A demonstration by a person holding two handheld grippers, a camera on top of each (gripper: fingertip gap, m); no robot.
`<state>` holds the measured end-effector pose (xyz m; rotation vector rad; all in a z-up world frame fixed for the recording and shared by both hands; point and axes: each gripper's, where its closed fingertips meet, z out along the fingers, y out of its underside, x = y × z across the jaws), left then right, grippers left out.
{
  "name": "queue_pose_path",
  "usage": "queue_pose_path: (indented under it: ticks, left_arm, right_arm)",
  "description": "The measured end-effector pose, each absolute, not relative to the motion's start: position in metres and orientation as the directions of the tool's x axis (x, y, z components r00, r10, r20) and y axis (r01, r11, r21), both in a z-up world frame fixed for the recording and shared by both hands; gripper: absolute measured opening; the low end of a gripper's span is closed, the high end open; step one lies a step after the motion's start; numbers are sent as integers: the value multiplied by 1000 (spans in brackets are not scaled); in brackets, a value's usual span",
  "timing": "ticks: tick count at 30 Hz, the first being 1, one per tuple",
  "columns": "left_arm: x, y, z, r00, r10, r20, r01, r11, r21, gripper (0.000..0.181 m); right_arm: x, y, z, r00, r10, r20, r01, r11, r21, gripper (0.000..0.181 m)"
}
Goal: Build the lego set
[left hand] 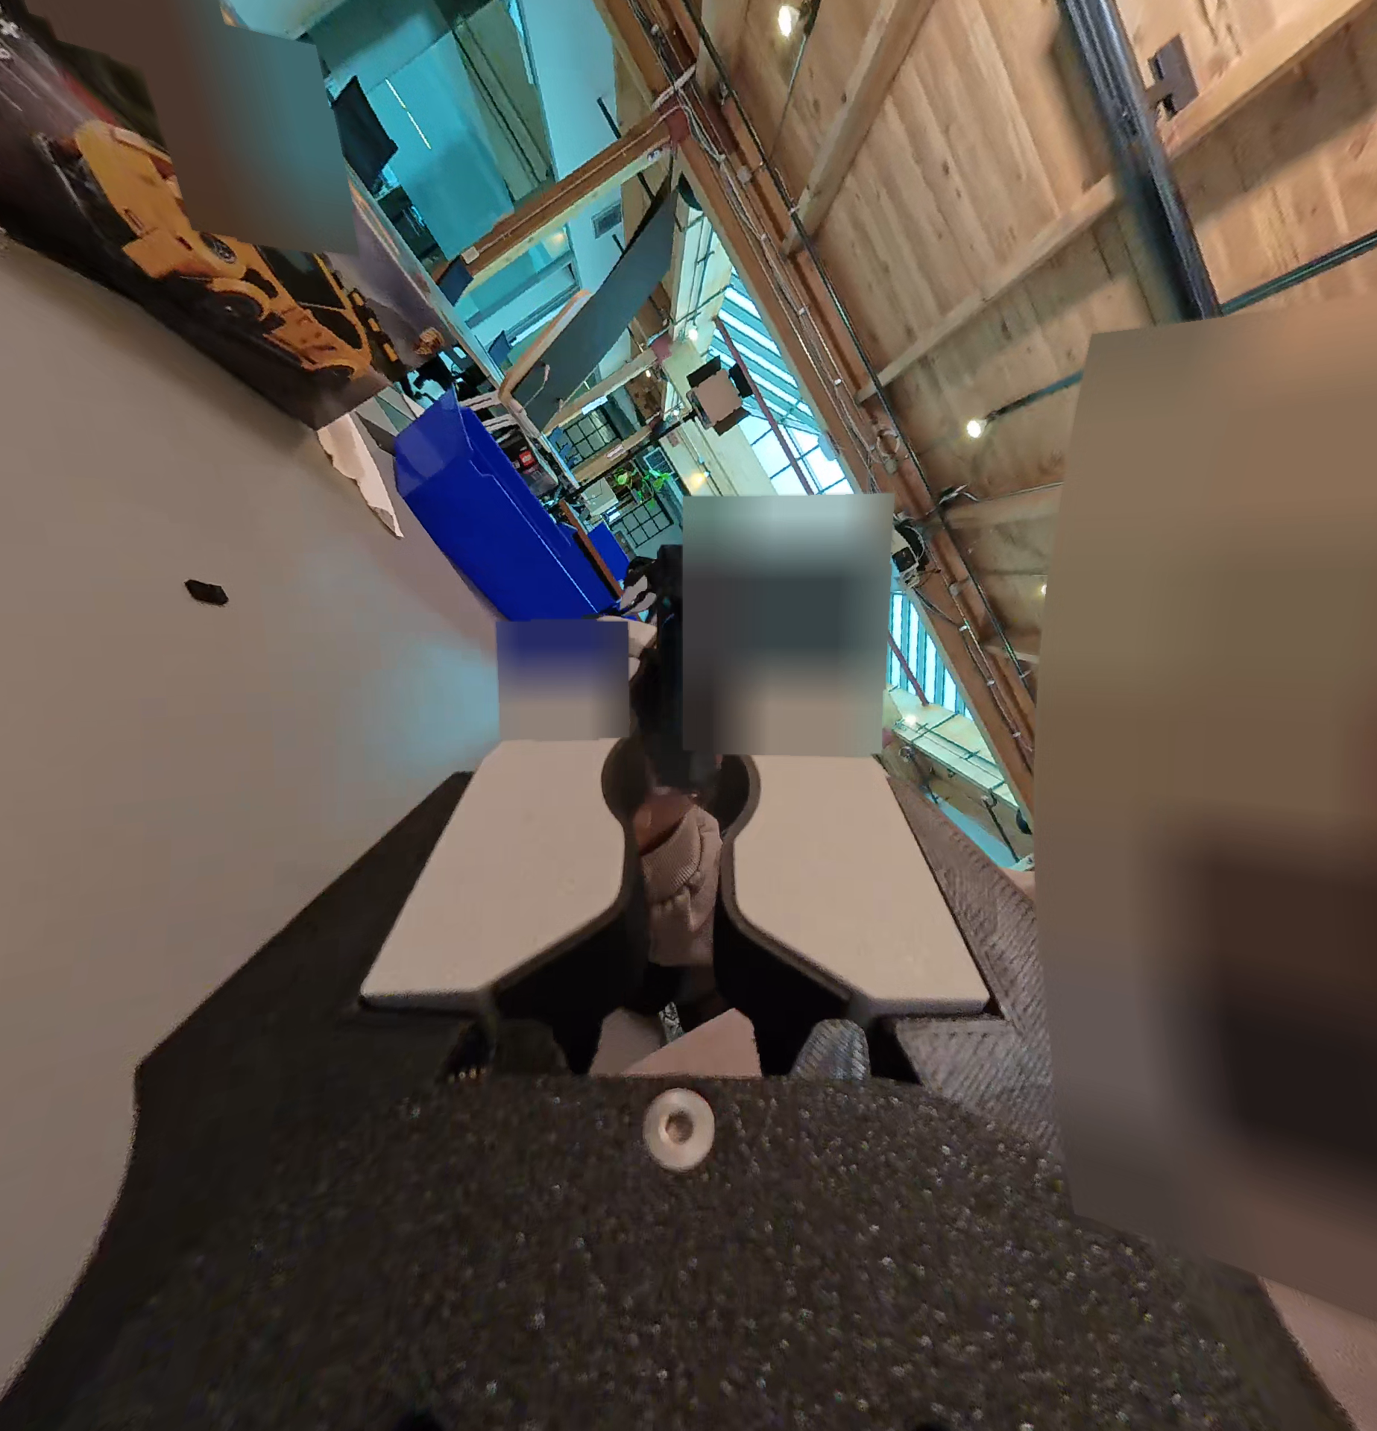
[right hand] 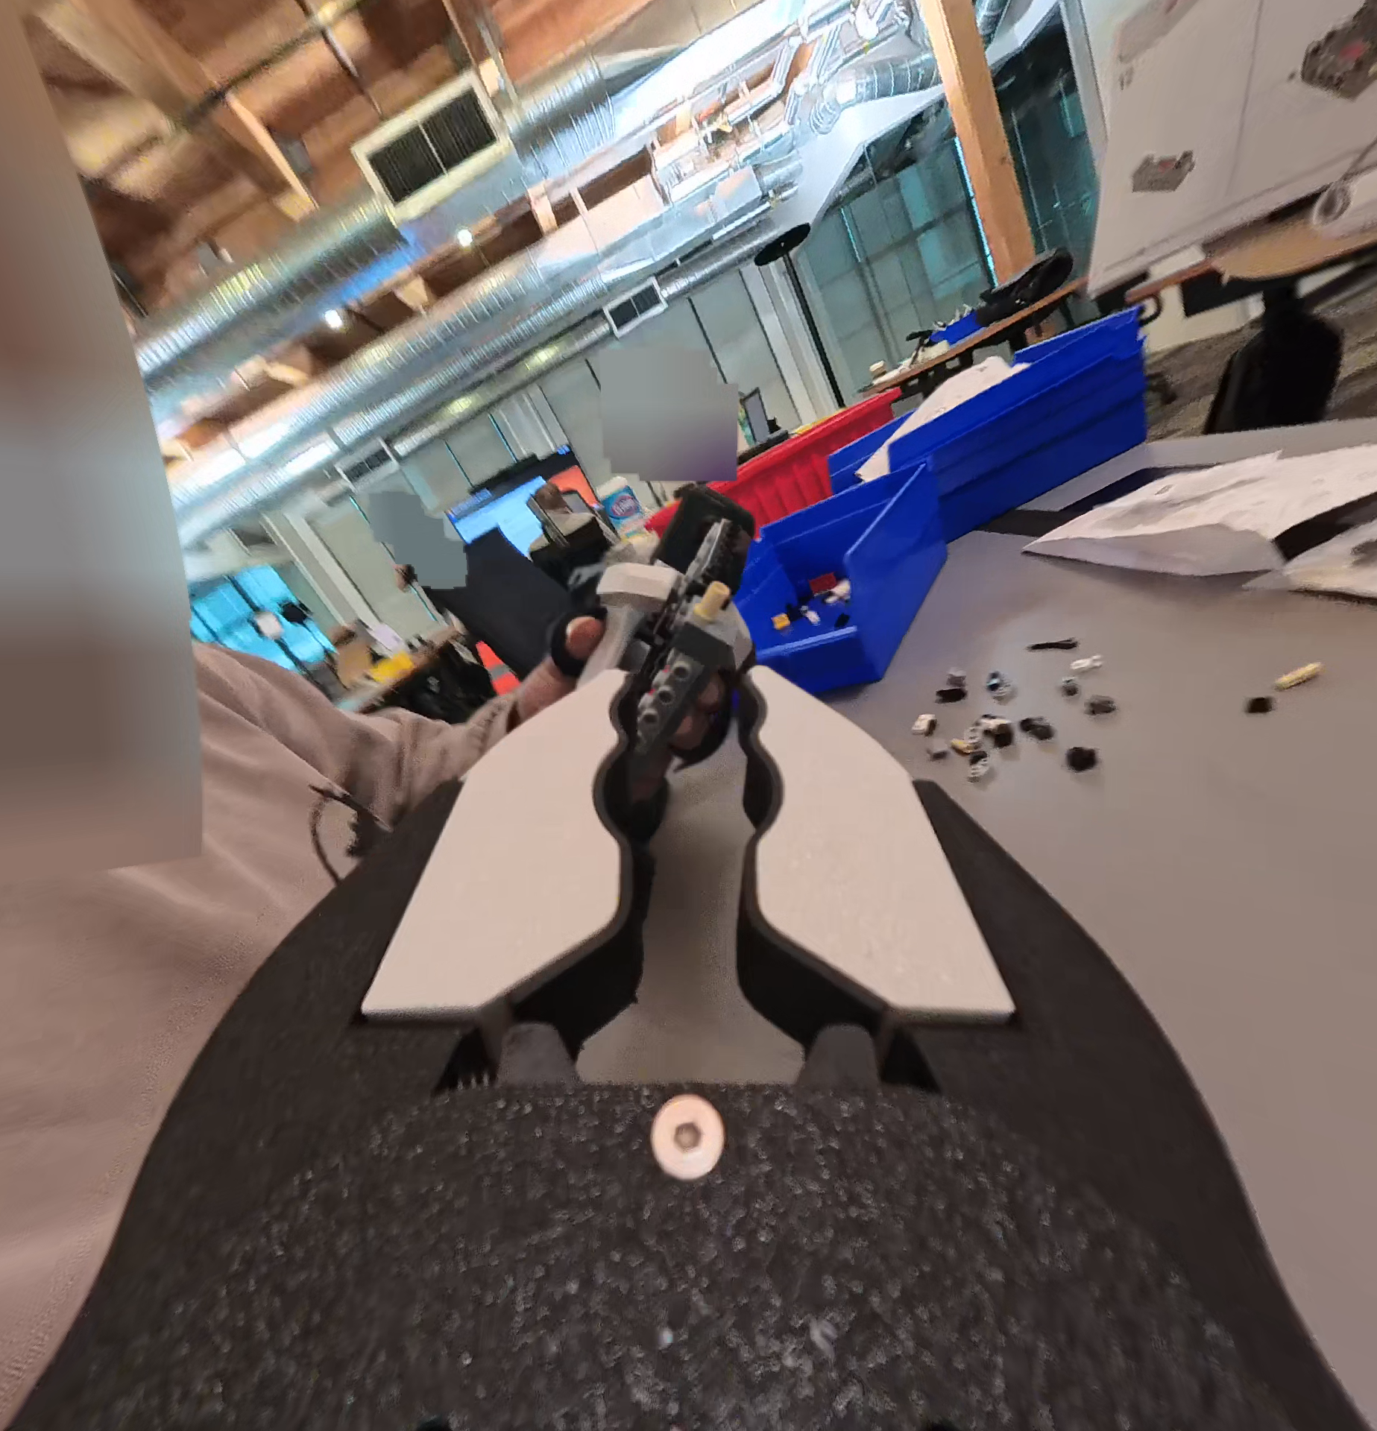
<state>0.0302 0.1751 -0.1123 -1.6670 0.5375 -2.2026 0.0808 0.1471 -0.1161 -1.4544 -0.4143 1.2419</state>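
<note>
Two tools meet above the grey table (right hand: pixel 1134 890): your left tool (right hand: pixel 654 612) clamps the small grey-and-black brick assembly (right hand: pixel 681 666), right tool (right hand: pixel 681 743) narrowly parted around its stiff, light, fragile grey beam; grip that beam.

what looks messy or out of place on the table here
Small lego pieces lie scattered loose on the grey table rather than in the open blue bin beside them. A tan pin and a few black bits sit apart from the main cluster.

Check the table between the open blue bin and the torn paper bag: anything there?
Yes: loose Lego pieces are scattered on the grey table between blue bin and paper bag, in the right wrist view.
</note>
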Motion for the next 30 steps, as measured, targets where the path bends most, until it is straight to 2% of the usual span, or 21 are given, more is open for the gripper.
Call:
queue_pose_path:
  ticks: [4, 7, 9, 12, 15, 19, 23, 25, 30]
  left_arm:
    - [29, 178, -115, -264, -457, 849, 30, -884, -467, 14]
    - [30, 179, -118, -264, -435, 861, 21, -895, -446, 15]
    - [31, 179, -121, -260, -426, 867, 14, -899, -438, 15]
    - [32, 178, -122, -264, -420, 868, 11, -902, -432, 15]
    - [33, 176, -124, -248, -460, 853, 8, -881, -473, 15]
    - [36, 164, -118, -246, -586, 772, 9, -798, -603, 15]
    - [39, 147, -110, -240, -732, 637, 21, -660, -751, 14]
    - [39, 144, -107, -228, -776, 588, 33, -610, -792, 15]
    - [36, 136, -98, -244, -844, 478, 65, -506, -860, 14]
  right_arm:
    - [81, 145, -121, 566, 818, -104, -93, -62, -994, 37]
    - [80, 144, -127, 619, 762, 190, 169, 107, -980, 42]
    - [80, 145, -130, 625, 739, 251, 243, 122, -962, 43]
    - [78, 145, -128, 622, 774, 115, 145, 31, -989, 43]
    - [82, 147, -121, 598, 796, -92, -31, -92, -995, 43]
    - [85, 149, -115, 517, 798, -311, -208, -236, -949, 42]
    - [74, 143, -118, 468, 820, -330, -204, -263, -943, 33]
    - [70, 137, -116, 440, 840, -317, -195, -255, -947, 20]
    - [66, 128, -107, 438, 863, -251, -172, -194, -966, 17]
